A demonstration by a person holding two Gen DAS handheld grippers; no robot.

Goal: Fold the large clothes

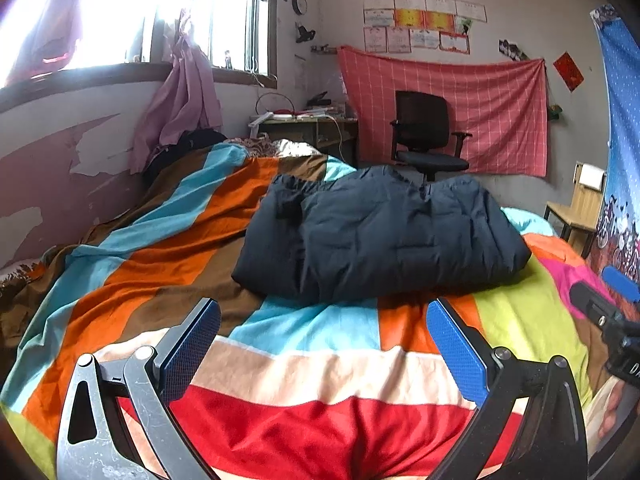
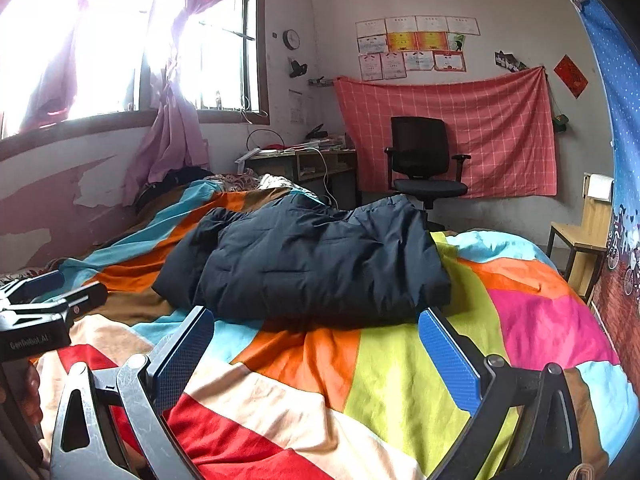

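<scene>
The dark jacket (image 1: 380, 236) is lying just ahead of both jaws, its long side running across them. The left gripper (image 1: 323, 344) and right gripper (image 2: 316, 354) are gaping wide, holding nothing; neither looks nearer.

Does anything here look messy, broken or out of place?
Yes. The paint on the wall under the window is peeling off in large patches. The dark jacket sits folded on the striped bedspread, puffy and slightly uneven. Both grippers, left and right, are open and empty.
</scene>
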